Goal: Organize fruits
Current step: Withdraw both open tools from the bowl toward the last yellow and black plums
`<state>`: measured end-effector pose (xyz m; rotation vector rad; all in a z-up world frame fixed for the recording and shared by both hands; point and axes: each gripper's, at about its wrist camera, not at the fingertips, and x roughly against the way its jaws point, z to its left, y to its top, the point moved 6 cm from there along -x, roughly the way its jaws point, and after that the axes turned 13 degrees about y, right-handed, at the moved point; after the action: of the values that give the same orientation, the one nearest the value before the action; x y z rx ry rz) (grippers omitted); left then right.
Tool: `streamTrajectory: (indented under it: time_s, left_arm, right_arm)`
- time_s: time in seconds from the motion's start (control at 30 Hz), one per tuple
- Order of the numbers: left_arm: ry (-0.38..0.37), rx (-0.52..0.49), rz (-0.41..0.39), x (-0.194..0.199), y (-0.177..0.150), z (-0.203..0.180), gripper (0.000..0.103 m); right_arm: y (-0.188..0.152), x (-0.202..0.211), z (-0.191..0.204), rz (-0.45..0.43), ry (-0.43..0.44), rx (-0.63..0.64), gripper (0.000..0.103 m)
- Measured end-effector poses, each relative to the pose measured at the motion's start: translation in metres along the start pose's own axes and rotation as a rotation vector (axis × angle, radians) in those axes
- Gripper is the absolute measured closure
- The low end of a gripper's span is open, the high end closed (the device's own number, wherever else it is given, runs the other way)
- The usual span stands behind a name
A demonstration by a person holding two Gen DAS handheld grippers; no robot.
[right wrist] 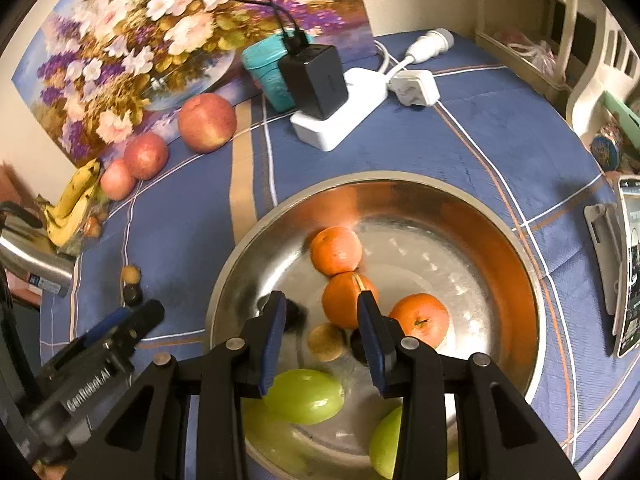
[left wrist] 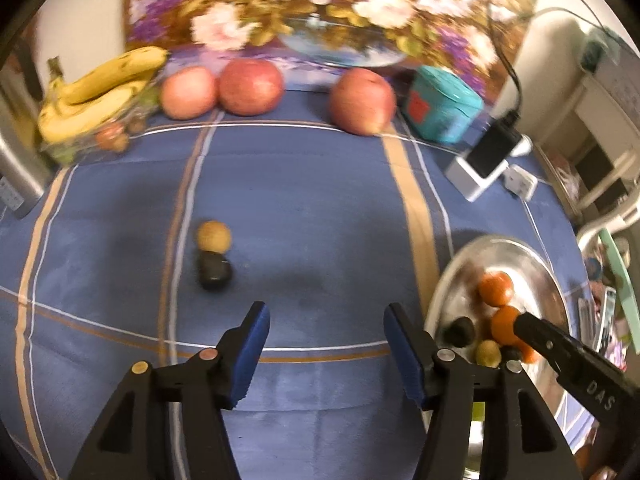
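Observation:
My left gripper (left wrist: 326,320) stands open above the blue tablecloth with nothing between its fingers. Ahead of it and to the left, a small tan fruit (left wrist: 214,236) touches a small dark fruit (left wrist: 215,274) on the cloth. My right gripper (right wrist: 322,308) hovers open over the steel bowl (right wrist: 380,178), gripping nothing. The bowl holds three oranges (right wrist: 336,250), two green fruits (right wrist: 306,394), a tan fruit (right wrist: 326,342) and small dark ones. Three red apples (left wrist: 251,86) and a bunch of bananas (left wrist: 100,92) sit along the back of the table.
A flower painting leans against the back wall. A teal box (left wrist: 444,104) and a white power strip with a black charger (right wrist: 320,80) and cables lie at the back right. A steel kettle (right wrist: 32,256) stands at the left and a phone (right wrist: 628,264) at the right edge.

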<state>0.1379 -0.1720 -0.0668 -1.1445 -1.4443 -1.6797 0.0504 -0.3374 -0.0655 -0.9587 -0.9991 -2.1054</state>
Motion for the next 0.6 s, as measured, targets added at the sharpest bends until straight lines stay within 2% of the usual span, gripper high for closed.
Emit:
streamTrajectory:
  time_s: [0.17, 0.37, 0.47, 0.6]
  left_arm:
    - [0.004, 0.059, -0.001, 0.002, 0.004, 0.019, 0.039]
    - [0.007, 0.076, -0.006, 0.005, 0.007, 0.027, 0.038]
    - [0.01, 0.069, -0.007, 0.005, 0.008, 0.026, 0.03]
    - [0.023, 0.052, -0.003, 0.003, 0.008, 0.025, 0.013]
  right_arm:
    - [-0.002, 0.001, 0.012, 0.003, -0.005, 0.038, 0.065]
    - [-0.003, 0.002, 0.022, 0.003, -0.01, 0.065, 0.065]
    - [-0.003, 0.001, 0.022, 0.009, -0.017, 0.073, 0.064]
    - [-0.002, -0.002, 0.019, 0.013, -0.038, 0.075, 0.043]
